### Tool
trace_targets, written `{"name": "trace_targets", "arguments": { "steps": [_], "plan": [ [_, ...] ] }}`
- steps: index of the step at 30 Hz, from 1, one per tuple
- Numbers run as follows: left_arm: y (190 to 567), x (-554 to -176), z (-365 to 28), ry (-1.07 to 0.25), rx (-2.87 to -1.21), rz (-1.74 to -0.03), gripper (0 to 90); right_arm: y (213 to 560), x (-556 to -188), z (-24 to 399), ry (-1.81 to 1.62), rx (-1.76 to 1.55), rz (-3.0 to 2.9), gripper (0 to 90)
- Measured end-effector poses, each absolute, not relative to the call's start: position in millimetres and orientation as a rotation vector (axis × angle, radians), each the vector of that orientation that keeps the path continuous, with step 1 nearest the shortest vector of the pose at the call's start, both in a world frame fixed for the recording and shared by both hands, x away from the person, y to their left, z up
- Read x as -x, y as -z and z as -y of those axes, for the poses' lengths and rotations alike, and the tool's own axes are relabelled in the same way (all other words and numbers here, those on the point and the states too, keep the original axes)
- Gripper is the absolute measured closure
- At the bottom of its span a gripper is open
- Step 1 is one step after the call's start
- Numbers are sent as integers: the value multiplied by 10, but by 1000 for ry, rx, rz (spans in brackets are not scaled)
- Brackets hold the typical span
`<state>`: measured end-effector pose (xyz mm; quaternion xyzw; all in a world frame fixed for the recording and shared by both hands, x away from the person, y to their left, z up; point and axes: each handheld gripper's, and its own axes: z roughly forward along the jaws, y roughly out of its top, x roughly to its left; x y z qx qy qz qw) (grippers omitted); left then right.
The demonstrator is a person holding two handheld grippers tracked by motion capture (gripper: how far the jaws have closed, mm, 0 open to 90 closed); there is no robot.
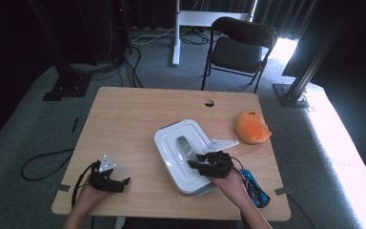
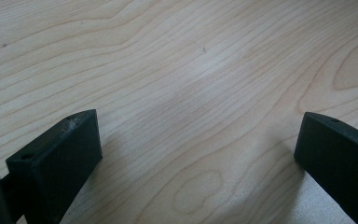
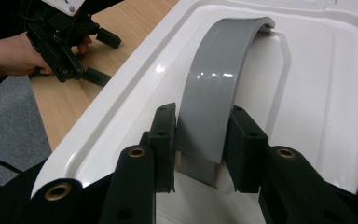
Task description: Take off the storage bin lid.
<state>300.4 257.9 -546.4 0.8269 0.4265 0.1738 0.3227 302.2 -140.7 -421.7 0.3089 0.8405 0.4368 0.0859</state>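
Light wooden table (image 1: 128, 119), rectangular, with a round cable hole (image 1: 209, 103) near its far edge. White lidded box (image 1: 169, 143) lies about mid-table, slightly right, turned at an angle; grey handle (image 1: 185, 145) arches over its lid. Orange cap (image 1: 251, 127) lies to the right of the box, apart from it, near the table's right edge. Blue object (image 1: 255, 187) lies at the near right corner, partly hidden behind a forearm; possibly a tool, hard to tell. Grey tape bits at the near left corner (image 1: 62, 187) and near right corner (image 1: 282, 191). Left half of the tabletop is bare wood grain. Table stands on grey carpet (image 1: 33, 129).
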Motion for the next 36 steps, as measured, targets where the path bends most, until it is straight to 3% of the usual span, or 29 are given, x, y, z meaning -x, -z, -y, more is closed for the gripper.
{"name": "trace_targets", "arguments": {
  "steps": [36],
  "plan": [
    [5465,-3003,-2578,-457,-2169,-1121,10,3922,-3124,1573,-1375,-953,-2443,685]
  ]
}}
